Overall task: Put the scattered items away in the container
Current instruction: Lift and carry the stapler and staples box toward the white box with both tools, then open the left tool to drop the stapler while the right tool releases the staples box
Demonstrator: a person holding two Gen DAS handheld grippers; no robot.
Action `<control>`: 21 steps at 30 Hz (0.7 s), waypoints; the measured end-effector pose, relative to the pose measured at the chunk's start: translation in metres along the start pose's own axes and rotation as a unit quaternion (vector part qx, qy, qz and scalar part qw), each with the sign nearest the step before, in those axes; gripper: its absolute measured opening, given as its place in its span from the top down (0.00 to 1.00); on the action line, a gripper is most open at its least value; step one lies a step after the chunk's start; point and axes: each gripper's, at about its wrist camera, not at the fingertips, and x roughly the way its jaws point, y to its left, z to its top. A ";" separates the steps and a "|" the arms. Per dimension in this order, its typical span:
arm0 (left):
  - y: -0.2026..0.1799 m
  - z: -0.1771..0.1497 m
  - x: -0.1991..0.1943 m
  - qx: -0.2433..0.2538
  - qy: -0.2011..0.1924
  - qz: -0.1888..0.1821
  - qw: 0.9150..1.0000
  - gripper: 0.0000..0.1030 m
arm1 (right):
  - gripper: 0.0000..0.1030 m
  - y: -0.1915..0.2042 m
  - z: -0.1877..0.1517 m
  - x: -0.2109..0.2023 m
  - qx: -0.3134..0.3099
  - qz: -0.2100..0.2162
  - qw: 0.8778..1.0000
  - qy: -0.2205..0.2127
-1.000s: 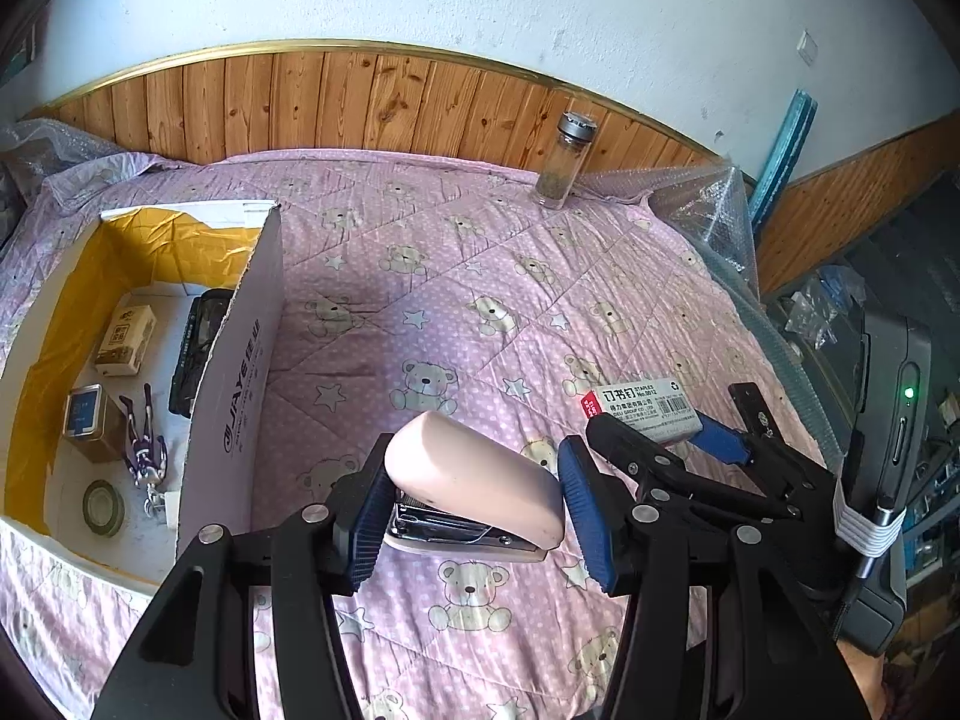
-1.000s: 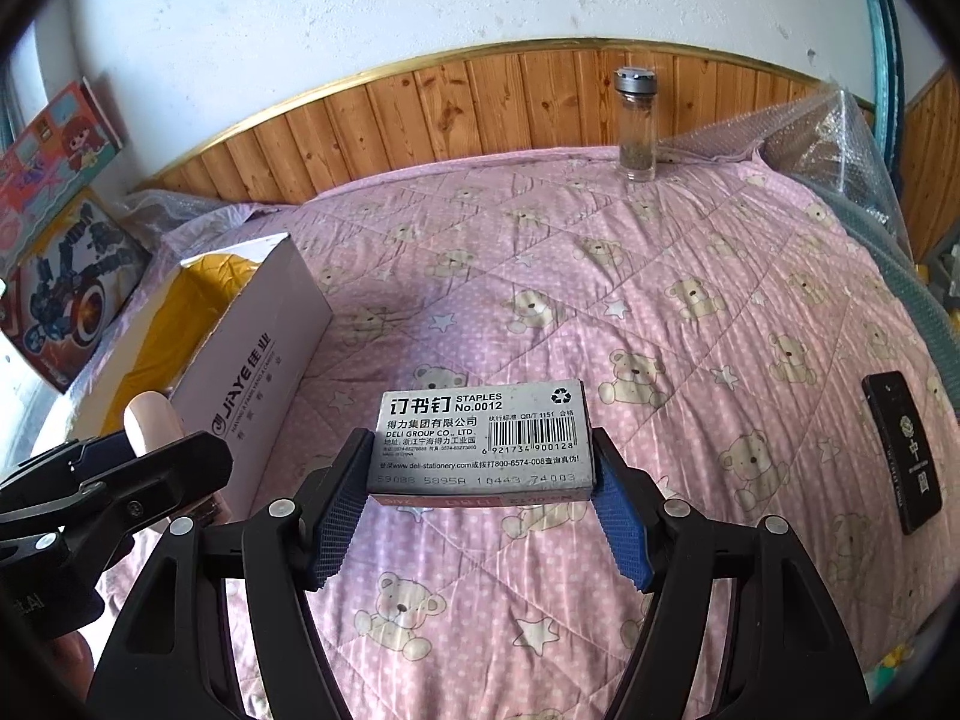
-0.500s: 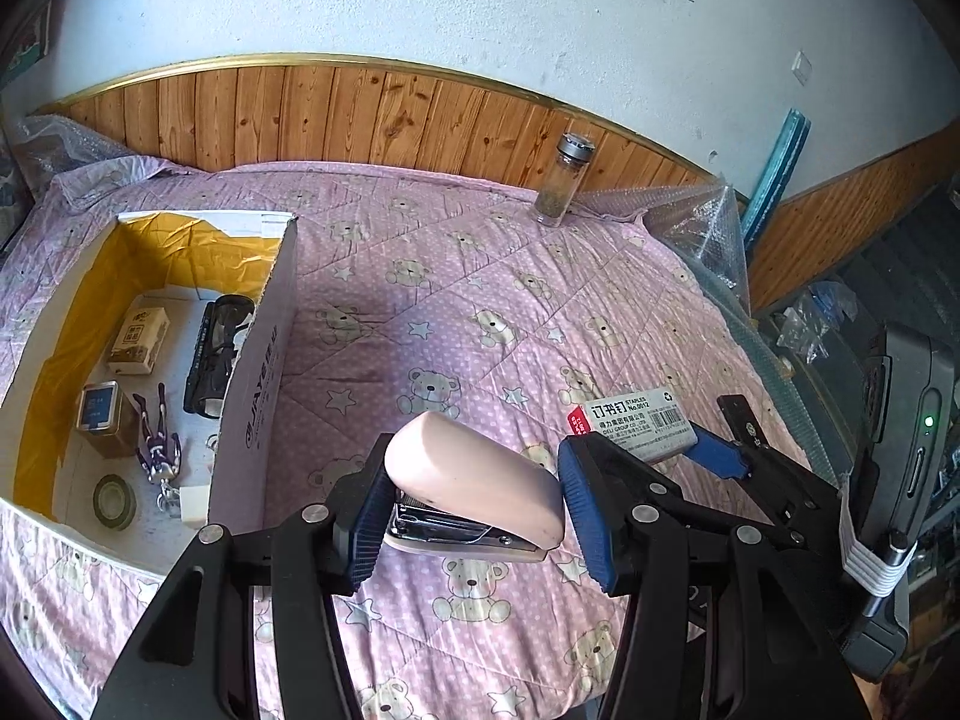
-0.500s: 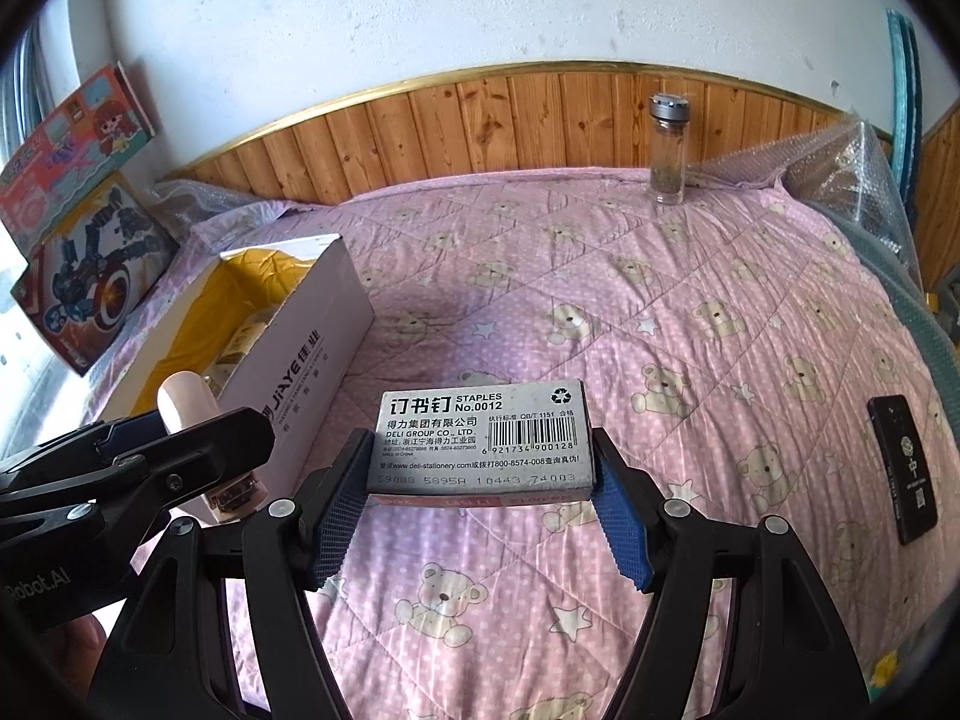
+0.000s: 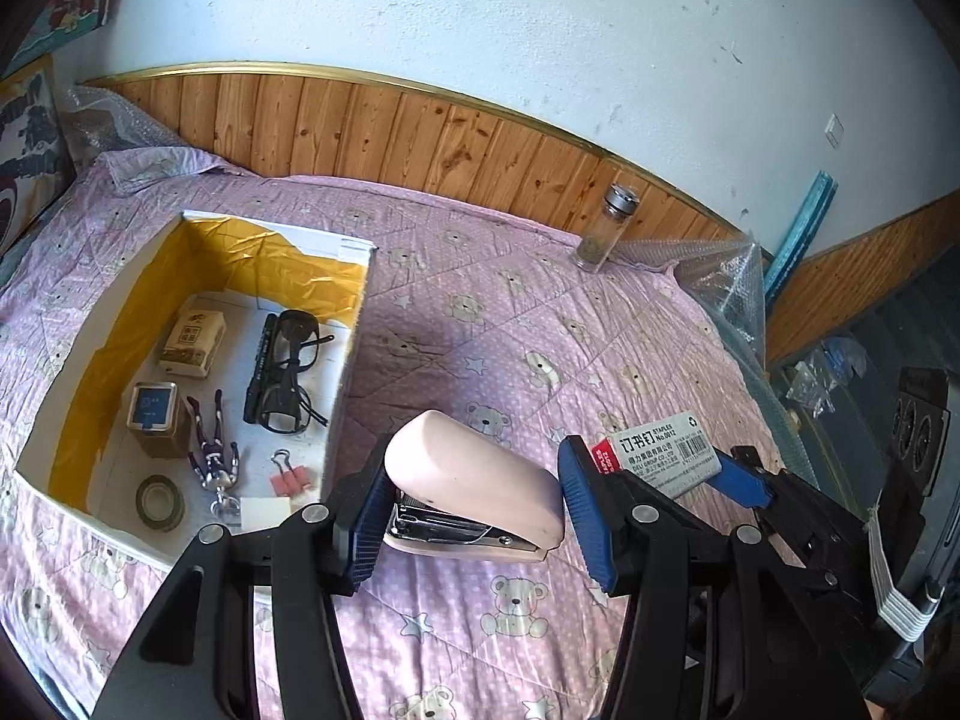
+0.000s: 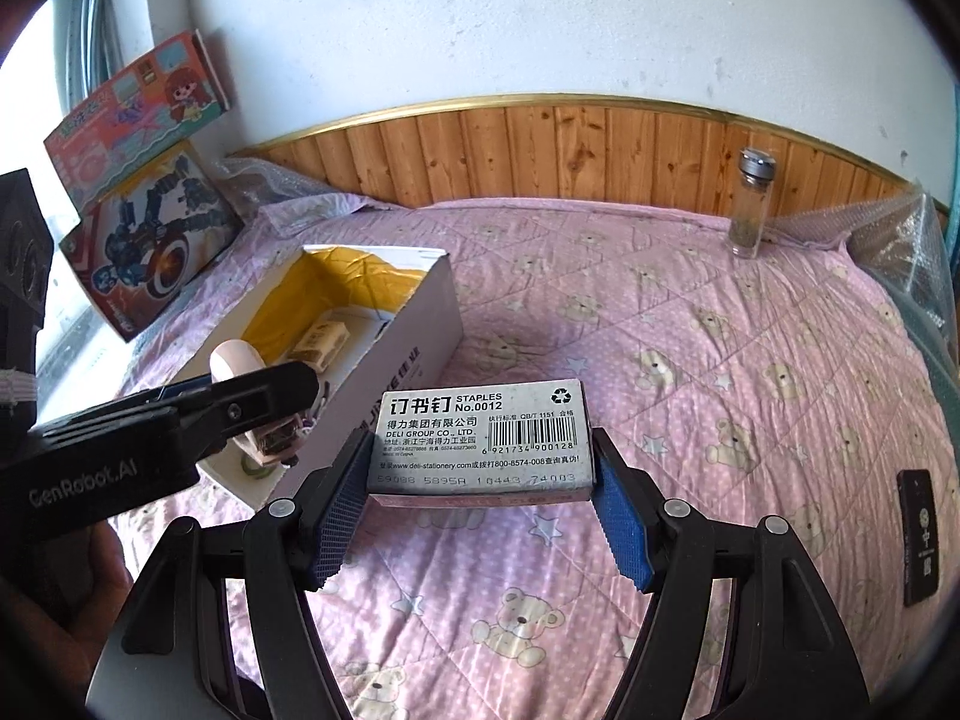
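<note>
My left gripper (image 5: 474,507) is shut on a pink stapler (image 5: 474,483), held in the air just right of the white cardboard box (image 5: 351,360) with its yellow lining. Inside the box lie black glasses (image 5: 288,372), a small carton (image 5: 192,342), a tin, a figurine keychain, a tape roll and a binder clip. My right gripper (image 6: 480,501) is shut on a grey box of staples (image 6: 483,441), above the pink bear quilt, right of the box (image 6: 420,324). The left gripper (image 6: 264,402) with the stapler (image 6: 234,360) shows at the box's near end.
A glass bottle (image 5: 606,228) stands at the back by the wooden panelling. A black remote (image 6: 918,546) lies on the quilt at the right. Bubble wrap (image 6: 900,240) sits at the back right corner. Toy boxes (image 6: 144,222) lean against the wall at the left.
Both grippers have risen and moved left toward the box with their loads still held. The inside of the box shows more fully now.
</note>
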 end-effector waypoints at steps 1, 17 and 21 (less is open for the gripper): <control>0.007 0.003 -0.002 -0.007 -0.003 0.003 1.000 0.47 | 0.30 0.006 0.002 0.002 -0.007 0.007 1.000 0.000; 0.140 0.052 0.006 -0.106 0.000 0.042 0.993 0.47 | 0.30 0.105 0.035 0.061 -0.132 0.098 0.986 0.018; 0.160 0.070 0.023 -0.114 0.019 0.031 0.993 0.47 | 0.30 0.120 0.038 0.084 -0.156 0.111 0.981 0.037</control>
